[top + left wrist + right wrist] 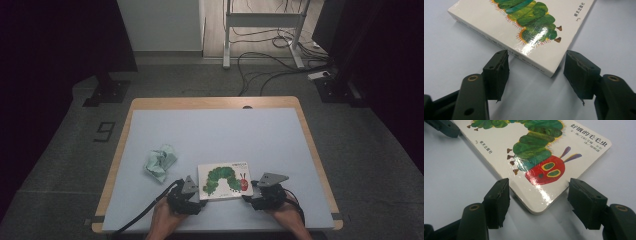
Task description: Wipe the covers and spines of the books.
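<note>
I see the table [150, 105] with its pale blue-grey mat [215, 135] spread across the top. Near its front edge lies the caterpillar picture book [225, 180], flat and cover up. My left gripper [186, 196] sits at the book's near left corner; its jaws stand apart around that corner [550, 71], one pad touching the spine edge, not clamped. My right gripper [263, 191] straddles the rounded right corner [537, 208], jaws likewise released. A crumpled green paper wad [160, 162] lies left of the book, apart.
</note>
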A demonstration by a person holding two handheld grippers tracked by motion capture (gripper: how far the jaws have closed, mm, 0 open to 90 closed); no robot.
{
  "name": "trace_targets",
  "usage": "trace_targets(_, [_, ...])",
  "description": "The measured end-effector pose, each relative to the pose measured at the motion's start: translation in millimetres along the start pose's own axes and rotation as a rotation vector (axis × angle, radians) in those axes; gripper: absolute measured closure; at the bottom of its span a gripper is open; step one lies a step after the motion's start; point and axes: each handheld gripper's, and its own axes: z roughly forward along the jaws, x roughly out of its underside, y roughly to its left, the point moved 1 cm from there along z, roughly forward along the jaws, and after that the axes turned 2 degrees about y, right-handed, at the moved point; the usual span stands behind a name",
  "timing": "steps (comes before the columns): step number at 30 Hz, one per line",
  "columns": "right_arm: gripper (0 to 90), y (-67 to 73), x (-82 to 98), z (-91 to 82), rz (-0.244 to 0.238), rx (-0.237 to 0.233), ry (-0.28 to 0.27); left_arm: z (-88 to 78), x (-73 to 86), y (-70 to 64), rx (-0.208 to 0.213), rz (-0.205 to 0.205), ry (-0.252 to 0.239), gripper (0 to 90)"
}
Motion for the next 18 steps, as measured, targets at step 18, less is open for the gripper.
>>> trace_targets(18, [34.4, -15.5, -15.6, 14.0, 0.008, 0.032, 0.021, 10.1, -7.9, 33.7, -0.015, -0.017, -0.042, 38.3])
